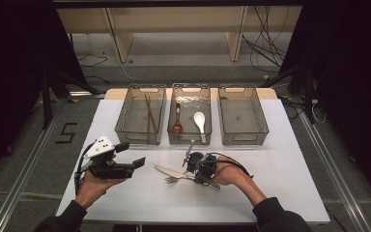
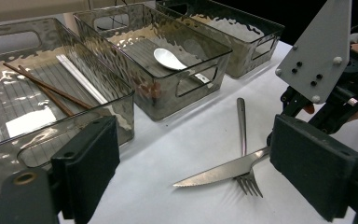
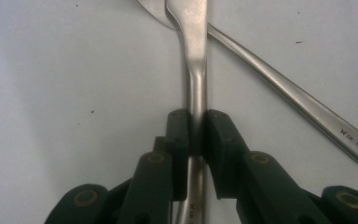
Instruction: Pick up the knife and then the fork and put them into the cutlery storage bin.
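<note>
My right tool (image 3: 196, 133) pinches the knife (image 3: 195, 60) handle flat on the worktop (image 3: 65, 70); its blade tip is cut off, crossing the fork (image 3: 298, 100). My left tool (image 2: 191, 172) gapes wide, empty. Beyond, bins (image 1: 190, 137) blur the spoons.

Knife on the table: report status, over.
Right gripper shut on knife handle, knife flat on the table. Left gripper open, holding nothing. Fork crosses under the blade.

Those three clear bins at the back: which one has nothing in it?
The right bin. The left bin holds chopsticks; the middle bin holds two spoons.
</note>
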The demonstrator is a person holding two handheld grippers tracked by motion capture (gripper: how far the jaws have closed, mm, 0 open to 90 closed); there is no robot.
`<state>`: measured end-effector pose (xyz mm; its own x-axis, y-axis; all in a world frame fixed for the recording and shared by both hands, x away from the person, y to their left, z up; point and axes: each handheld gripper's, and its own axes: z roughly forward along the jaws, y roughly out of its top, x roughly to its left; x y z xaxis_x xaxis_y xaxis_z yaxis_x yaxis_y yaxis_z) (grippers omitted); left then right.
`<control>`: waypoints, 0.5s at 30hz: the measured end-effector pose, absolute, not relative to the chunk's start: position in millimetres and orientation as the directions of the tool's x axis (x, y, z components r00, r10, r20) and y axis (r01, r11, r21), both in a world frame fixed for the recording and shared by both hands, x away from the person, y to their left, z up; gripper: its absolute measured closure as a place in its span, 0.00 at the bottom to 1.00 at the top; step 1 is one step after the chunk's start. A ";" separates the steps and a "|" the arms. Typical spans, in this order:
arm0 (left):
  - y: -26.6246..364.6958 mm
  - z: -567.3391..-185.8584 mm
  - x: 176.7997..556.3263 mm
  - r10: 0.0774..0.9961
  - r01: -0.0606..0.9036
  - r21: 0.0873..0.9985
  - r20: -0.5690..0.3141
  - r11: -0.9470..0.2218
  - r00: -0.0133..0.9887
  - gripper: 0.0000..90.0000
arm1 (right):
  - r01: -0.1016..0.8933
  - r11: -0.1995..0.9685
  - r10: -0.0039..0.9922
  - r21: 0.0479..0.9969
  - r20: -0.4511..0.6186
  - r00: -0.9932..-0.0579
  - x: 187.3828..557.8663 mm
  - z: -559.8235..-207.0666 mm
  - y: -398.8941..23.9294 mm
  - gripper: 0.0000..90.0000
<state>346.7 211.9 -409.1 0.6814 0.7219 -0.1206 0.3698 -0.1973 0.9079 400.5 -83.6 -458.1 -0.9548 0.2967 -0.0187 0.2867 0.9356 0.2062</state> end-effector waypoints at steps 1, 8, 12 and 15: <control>211.9 -409.2 346.7 0.722 0.370 0.908 -0.120 -0.198 0.681 0.17 | 0.288 0.935 0.298 0.205 -0.016 -0.955 400.7 -457.9 -83.8 0.89; 211.3 -409.2 346.7 0.721 0.369 0.907 -0.117 -0.203 0.683 0.17 | 0.289 0.934 0.298 0.209 -0.013 -0.954 402.1 -458.3 -83.3 0.88; 211.3 -409.3 346.7 0.721 0.369 0.907 -0.116 -0.203 0.683 0.17 | 0.293 0.934 0.302 0.206 -0.011 -0.953 401.7 -458.2 -82.3 0.88; 211.5 -409.3 346.7 0.721 0.369 0.907 -0.117 -0.202 0.683 0.17 | 0.299 0.931 0.308 0.209 -0.010 -0.951 402.2 -458.4 -81.9 0.87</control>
